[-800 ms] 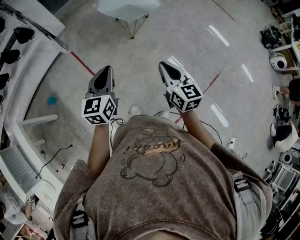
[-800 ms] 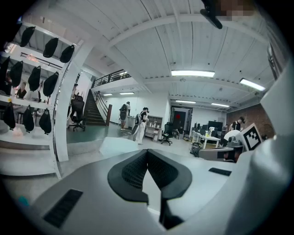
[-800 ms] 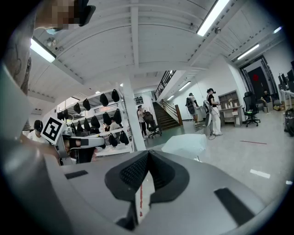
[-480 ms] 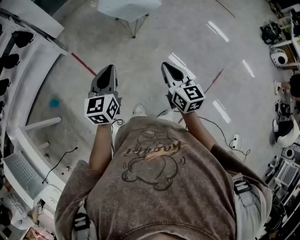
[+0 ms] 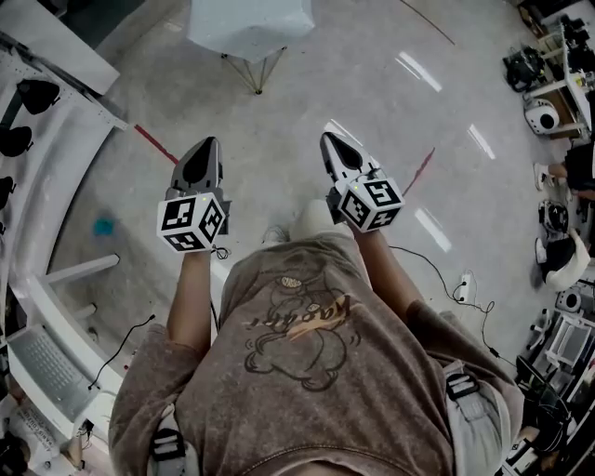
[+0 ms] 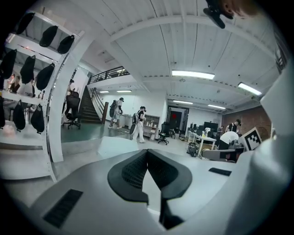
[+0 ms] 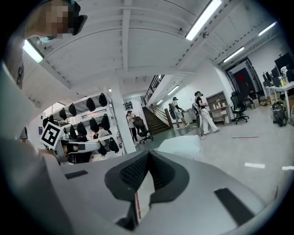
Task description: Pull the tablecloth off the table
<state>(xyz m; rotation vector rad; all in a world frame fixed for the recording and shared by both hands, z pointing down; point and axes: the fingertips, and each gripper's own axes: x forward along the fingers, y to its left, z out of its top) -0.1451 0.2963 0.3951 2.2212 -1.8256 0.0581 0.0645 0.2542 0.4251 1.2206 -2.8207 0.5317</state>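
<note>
The person holds both grippers out in front of the chest, side by side and apart, above the bare grey floor [image 5: 307, 93]. The left gripper [image 5: 208, 147] has its 2 jaws pressed together with nothing between them. In the left gripper view its ribbed black pads [image 6: 133, 170] meet along 1 thin line. The right gripper [image 5: 329, 141] is closed on nothing in the same way, and its pads [image 7: 133, 170] touch at the front.

The white tablecloth [image 5: 246, 23] lies draped over a small table on thin metal legs [image 5: 258, 84] at the top of the head view. It is well ahead of both grippers and neither touches it. In the gripper views the tablecloth shows as a pale shape beyond the closed tips.

A red tape line [image 5: 153, 144] runs across the floor to the left of the left gripper. A white rack [image 5: 70, 88] hung with black items stands along the left edge. A keyboard [image 5: 42, 361] lies at the lower left.
</note>
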